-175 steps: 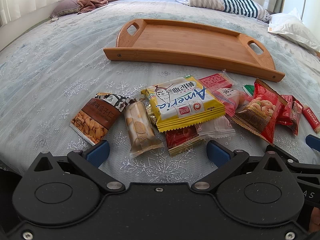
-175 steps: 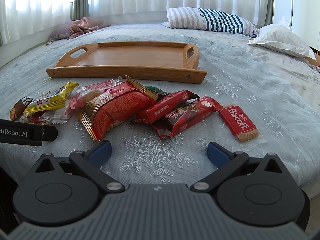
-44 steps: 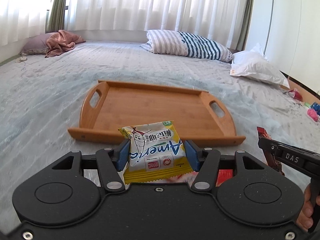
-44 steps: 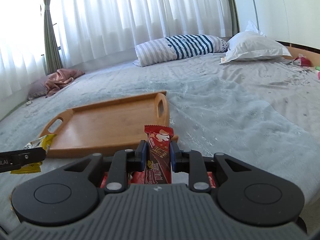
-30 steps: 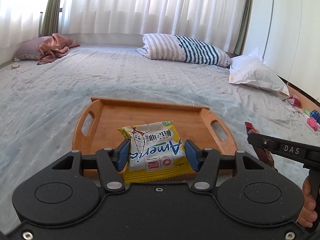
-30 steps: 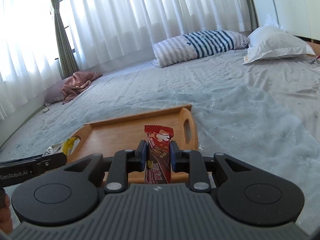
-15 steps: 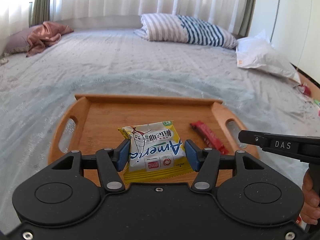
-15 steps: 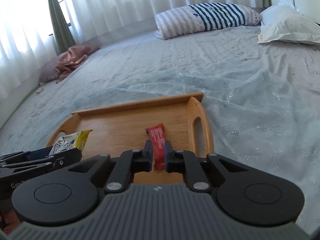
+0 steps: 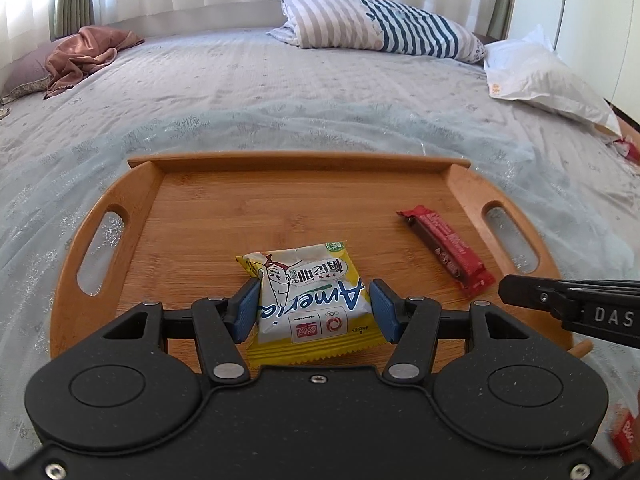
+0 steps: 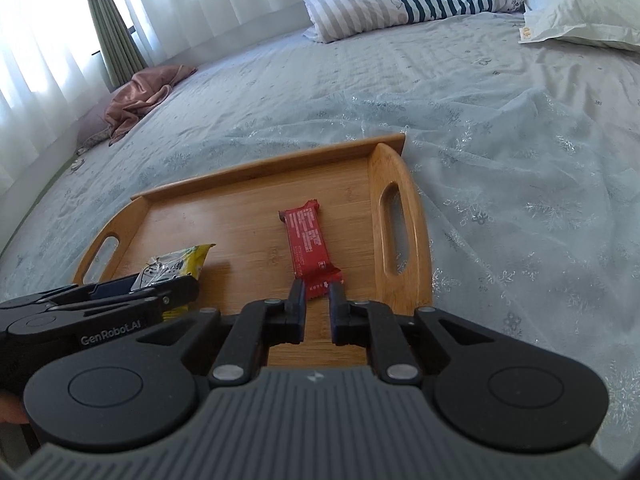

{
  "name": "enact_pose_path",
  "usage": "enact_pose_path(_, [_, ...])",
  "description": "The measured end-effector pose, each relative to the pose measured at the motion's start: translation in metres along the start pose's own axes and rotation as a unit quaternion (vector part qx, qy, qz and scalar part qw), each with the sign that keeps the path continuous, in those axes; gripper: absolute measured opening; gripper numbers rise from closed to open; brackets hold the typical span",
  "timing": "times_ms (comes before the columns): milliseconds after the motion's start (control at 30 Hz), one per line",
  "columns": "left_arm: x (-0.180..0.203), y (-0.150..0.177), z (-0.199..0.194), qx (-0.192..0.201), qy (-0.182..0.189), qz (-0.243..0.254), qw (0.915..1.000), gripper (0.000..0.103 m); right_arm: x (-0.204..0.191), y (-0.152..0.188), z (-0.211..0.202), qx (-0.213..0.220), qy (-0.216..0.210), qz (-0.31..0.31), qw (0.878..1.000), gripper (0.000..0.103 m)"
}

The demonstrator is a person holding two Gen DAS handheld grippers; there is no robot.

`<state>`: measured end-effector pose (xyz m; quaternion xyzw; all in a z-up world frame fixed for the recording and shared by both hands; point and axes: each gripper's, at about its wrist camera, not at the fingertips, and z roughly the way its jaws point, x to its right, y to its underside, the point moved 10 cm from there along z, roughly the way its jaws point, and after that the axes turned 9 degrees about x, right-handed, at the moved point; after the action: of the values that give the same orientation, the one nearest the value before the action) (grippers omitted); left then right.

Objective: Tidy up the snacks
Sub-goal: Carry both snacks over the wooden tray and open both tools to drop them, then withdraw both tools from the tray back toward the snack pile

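Note:
A wooden tray (image 9: 296, 159) with two handle slots lies on the bed. My left gripper (image 9: 312, 304) is shut on a yellow snack packet (image 9: 308, 276) and holds it low over the tray's near middle. A red chocolate bar (image 9: 444, 246) lies flat on the tray's right side, near the handle. In the right wrist view my right gripper (image 10: 317, 300) is shut, and the red bar's (image 10: 308, 240) near end shows just past its tips. The tray (image 10: 264, 168) and yellow packet (image 10: 180, 264) appear there too, with the left gripper (image 10: 160, 292) at lower left.
A pale patterned bedspread (image 9: 320, 92) surrounds the tray. A striped pillow (image 9: 380, 24) and a white pillow (image 9: 540, 76) lie at the far side. A pink cloth (image 9: 84, 52) sits far left. Another red snack (image 9: 624, 436) shows at the lower right edge.
Both grippers came forward and down over the tray. The red bar left the right gripper's jaws and now lies on the tray; those jaws closed. The left still holds the yellow packet.

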<state>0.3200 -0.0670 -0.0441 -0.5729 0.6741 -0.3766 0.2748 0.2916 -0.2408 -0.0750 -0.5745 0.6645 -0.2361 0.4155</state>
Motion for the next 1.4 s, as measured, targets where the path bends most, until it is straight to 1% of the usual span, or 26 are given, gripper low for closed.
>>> enact_pose_path(433, [0.003, 0.006, 0.008, -0.005, -0.003, 0.016, 0.9999, 0.057, 0.002, 0.004, 0.002, -0.006, -0.001, -0.002, 1.0, 0.02])
enact_pose_path(500, [0.004, 0.006, 0.007, -0.006, -0.004, 0.017, 0.9998, 0.061, 0.002, 0.004, 0.001, -0.005, -0.002, -0.002, 1.0, 0.02])
enact_pose_path(567, [0.004, 0.006, 0.006, -0.007, -0.005, 0.018, 0.9998, 0.076, 0.002, 0.004, 0.0, -0.005, -0.003, -0.003, 1.0, 0.021])
enact_pose_path(667, [0.004, 0.004, -0.001, -0.001, -0.006, 0.026, 0.9996, 0.082, 0.001, 0.005, -0.003, -0.003, -0.007, -0.005, 1.0, 0.024])
enact_pose_path(700, [0.004, 0.004, -0.004, 0.0, -0.006, 0.029, 0.9996, 0.084, 0.0, 0.005, -0.005, -0.002, -0.008, -0.007, 1.0, 0.027])
enact_pose_path(733, [0.004, 0.003, -0.007, 0.002, -0.006, 0.031, 0.9995, 0.086, -0.001, 0.005, -0.007, 0.0, -0.009, -0.009, 1.0, 0.027])
enact_pose_path(867, [0.005, 0.005, -0.026, 0.011, -0.001, 0.033, 0.9994, 0.09, -0.003, 0.007, -0.017, 0.008, -0.015, -0.017, 1.0, 0.028])
enact_pose_path(900, [0.005, 0.005, -0.031, 0.014, 0.0, 0.033, 0.9994, 0.091, -0.004, 0.007, -0.021, 0.01, -0.016, -0.019, 1.0, 0.032])
enact_pose_path(933, [0.005, 0.006, -0.037, 0.017, 0.001, 0.033, 0.9993, 0.093, -0.004, 0.008, -0.024, 0.013, -0.017, -0.022, 1.0, 0.039])
enact_pose_path(1000, [0.006, 0.008, -0.048, 0.022, 0.001, 0.038, 0.999, 0.094, -0.005, 0.009, -0.032, 0.019, -0.02, -0.026, 0.999, 0.048])
enact_pose_path(1067, [0.006, 0.01, -0.06, 0.028, 0.0, 0.042, 0.9988, 0.095, -0.007, 0.012, -0.041, 0.024, -0.023, -0.031, 0.999, 0.05])
enact_pose_path(1133, [0.008, 0.013, -0.072, 0.037, 0.006, 0.044, 0.9983, 0.096, -0.009, 0.015, -0.051, 0.03, -0.026, -0.04, 0.998, 0.058])
enact_pose_path(1267, [0.01, 0.02, -0.096, 0.049, 0.018, 0.039, 0.9978, 0.099, -0.014, 0.023, -0.072, 0.045, -0.03, -0.062, 0.997, 0.065])
enact_pose_path(1333, [0.011, 0.024, -0.107, 0.052, 0.02, 0.041, 0.9976, 0.099, -0.018, 0.028, -0.082, 0.053, -0.031, -0.075, 0.995, 0.07])
enact_pose_path(1400, [0.012, 0.028, -0.117, 0.059, 0.021, 0.045, 0.997, 0.099, -0.022, 0.032, -0.093, 0.062, -0.032, -0.091, 0.993, 0.074])
